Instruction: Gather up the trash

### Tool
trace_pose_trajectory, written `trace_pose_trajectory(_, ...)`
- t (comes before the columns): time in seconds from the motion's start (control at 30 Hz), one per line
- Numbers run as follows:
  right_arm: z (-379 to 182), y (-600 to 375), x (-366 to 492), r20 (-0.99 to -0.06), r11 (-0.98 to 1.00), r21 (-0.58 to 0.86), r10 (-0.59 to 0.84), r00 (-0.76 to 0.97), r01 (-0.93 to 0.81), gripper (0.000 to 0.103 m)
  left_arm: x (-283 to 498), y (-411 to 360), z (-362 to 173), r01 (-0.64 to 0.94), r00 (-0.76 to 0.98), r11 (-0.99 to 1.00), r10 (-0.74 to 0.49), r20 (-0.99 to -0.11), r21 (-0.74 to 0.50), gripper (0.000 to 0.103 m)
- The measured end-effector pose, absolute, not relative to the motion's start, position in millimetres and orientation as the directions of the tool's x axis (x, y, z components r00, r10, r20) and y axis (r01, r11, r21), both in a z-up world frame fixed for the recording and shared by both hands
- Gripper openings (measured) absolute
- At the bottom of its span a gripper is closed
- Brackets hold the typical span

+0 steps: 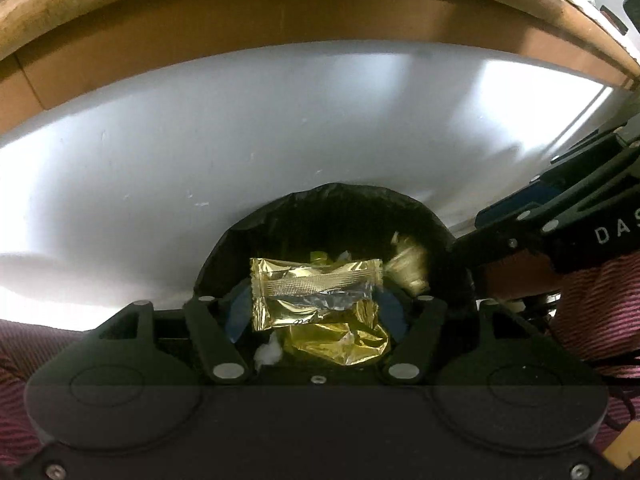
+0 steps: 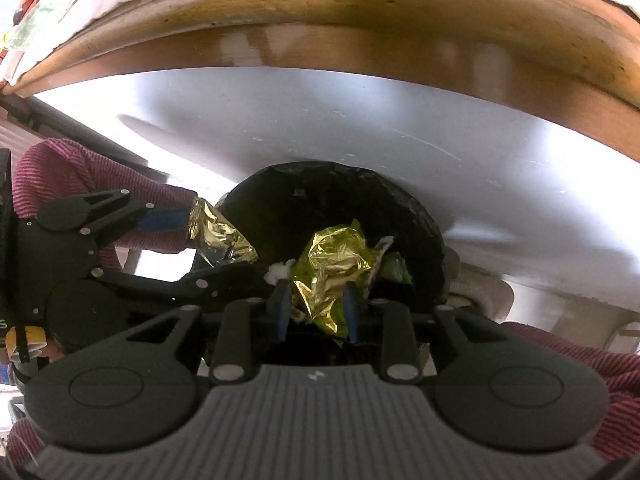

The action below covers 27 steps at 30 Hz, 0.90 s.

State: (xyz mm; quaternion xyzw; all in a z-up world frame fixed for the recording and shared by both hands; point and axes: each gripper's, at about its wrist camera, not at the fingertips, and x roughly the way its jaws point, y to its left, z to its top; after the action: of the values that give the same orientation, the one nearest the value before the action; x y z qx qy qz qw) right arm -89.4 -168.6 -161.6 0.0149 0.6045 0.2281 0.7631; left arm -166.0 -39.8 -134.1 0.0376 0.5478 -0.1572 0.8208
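The drop-off step is in hand: both claws are held steeply above a black-lined trash bin (image 1: 332, 220) that stands on the pale floor (image 1: 160, 160) by a wooden furniture edge (image 1: 280, 20).

A flat gold wrapper (image 1: 316, 292) is seen between the blue pads of the left claw (image 1: 316, 300). Whether it is gripped or lies loose cannot be told.

A crumpled gold wrapper (image 2: 328, 276) sits between the pads of the right claw (image 2: 318, 308), at 6 o'clock of the bin mouth. Its grip cannot be told either.

Next, a full release over the opening is called for, then withdrawal.

Counted: one bin, two claws, two gold wrappers in them, and at least three scraps inside the bin, among them a white tissue bit (image 2: 278, 272).
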Motion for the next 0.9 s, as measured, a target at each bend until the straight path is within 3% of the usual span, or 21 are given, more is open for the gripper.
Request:
trace_pose_trajectory(0.3,-161.9,-170.5,-90.7,-0.913,0.898,0.297,0.366,0.178,-0.325,0.057,-164.7,-40.2,-138.2,0.287,0.332,0.953,-0.196,-0.923,-0.099,0.075)
trace_pose_trajectory(0.9,-161.9,-173.6,-89.2,-0.916,0.913,0.279,0.346,0.201,-0.298,0.076,-164.7,-37.8,-137.7,0.268,0.327,0.96,-0.175,-0.928,-0.087,0.078)
